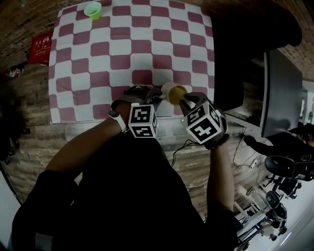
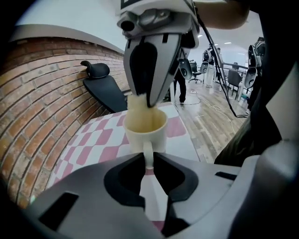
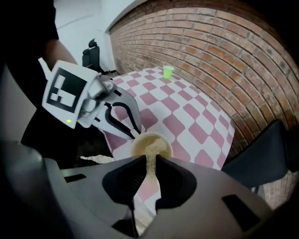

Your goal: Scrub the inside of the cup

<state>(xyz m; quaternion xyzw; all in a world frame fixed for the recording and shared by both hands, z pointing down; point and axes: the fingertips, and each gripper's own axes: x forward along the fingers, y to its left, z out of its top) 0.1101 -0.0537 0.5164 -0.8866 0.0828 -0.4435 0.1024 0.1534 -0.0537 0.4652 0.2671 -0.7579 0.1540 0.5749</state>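
Note:
A cream cup (image 1: 173,92) with a yellowish inside is held just above the near edge of the checkered tablecloth (image 1: 132,34). My left gripper (image 2: 147,161) is shut on the cup's handle (image 2: 148,155); the cup (image 2: 144,128) stands upright ahead of its jaws. My right gripper (image 3: 150,166) is shut on a yellow sponge (image 3: 151,161) whose far end reaches into the cup (image 3: 151,144). In the head view the left gripper (image 1: 156,98) sits left of the cup and the right gripper (image 1: 185,104) just right of it.
A small green cup (image 1: 92,10) stands at the table's far left corner. A red item (image 1: 40,47) lies on the floor to the left. A black chair (image 1: 255,34) and a dark monitor (image 1: 279,93) are to the right; cables run on the floor.

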